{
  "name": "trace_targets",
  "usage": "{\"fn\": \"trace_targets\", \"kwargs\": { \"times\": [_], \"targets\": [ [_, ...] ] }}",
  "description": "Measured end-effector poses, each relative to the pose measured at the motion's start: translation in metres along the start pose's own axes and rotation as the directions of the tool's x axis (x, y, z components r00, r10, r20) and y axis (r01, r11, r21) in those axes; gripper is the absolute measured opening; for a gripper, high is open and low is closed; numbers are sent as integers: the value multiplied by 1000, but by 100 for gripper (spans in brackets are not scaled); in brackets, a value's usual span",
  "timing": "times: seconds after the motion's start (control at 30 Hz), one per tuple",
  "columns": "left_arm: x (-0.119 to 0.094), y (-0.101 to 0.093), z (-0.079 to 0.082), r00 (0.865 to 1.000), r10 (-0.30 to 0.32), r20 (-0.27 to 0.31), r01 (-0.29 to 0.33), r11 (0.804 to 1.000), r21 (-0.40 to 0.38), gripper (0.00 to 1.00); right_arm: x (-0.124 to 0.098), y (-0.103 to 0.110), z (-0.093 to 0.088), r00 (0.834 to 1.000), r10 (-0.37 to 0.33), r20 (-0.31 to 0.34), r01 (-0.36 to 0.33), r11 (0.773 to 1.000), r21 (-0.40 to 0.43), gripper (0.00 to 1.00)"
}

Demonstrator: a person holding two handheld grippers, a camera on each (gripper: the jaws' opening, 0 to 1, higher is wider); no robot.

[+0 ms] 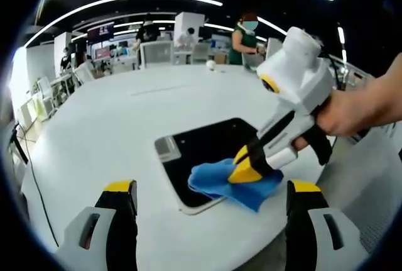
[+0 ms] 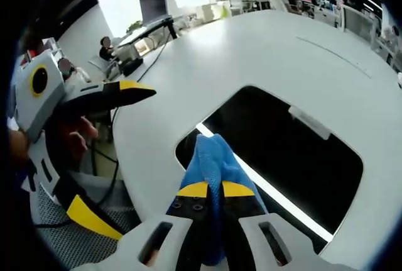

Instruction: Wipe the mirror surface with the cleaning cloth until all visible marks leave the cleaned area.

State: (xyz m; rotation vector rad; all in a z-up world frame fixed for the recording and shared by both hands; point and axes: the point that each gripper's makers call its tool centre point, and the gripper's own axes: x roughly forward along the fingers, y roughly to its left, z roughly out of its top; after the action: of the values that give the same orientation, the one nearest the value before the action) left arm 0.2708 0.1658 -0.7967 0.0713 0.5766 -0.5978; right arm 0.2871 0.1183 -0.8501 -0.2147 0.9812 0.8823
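The mirror (image 1: 204, 148) is a dark rectangular panel in a white frame, lying flat on the white table near its front edge. A blue cleaning cloth (image 1: 229, 186) rests on the mirror's near right corner. My right gripper (image 1: 246, 167) comes in from the right, held by a hand, and is shut on the cloth. In the right gripper view, its jaws (image 2: 209, 189) pinch the cloth (image 2: 213, 154) over the mirror's (image 2: 289, 151) near edge. My left gripper (image 1: 212, 187) hovers open just in front, jaws wide apart with nothing between them. One of its yellow-tipped fingers (image 2: 129, 92) shows at the left.
The round white table (image 1: 125, 120) stretches far beyond the mirror. A small white object (image 1: 210, 65) sits near its far edge. People, desks and monitors (image 1: 100, 35) fill the room behind. A cable (image 2: 116, 170) hangs off the table's side.
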Motion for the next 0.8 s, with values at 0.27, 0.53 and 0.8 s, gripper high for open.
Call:
{"fn": "trace_targets", "kwargs": {
  "times": [0.27, 0.53, 0.8],
  "targets": [
    [1, 1, -1, 1000, 3, -2, -3, 1000, -3, 99, 0, 0, 0, 1000, 1, -4, -1, 1000, -5, 0],
    [0, 0, -1, 1000, 3, -2, -3, 1000, -7, 99, 0, 0, 0, 1000, 9, -6, -9, 1000, -3, 1],
    [0, 1, -2, 1000, 6, -4, -6, 1000, -13, 99, 0, -1, 0, 1000, 13, -4, -13, 1000, -2, 1]
  ]
}}
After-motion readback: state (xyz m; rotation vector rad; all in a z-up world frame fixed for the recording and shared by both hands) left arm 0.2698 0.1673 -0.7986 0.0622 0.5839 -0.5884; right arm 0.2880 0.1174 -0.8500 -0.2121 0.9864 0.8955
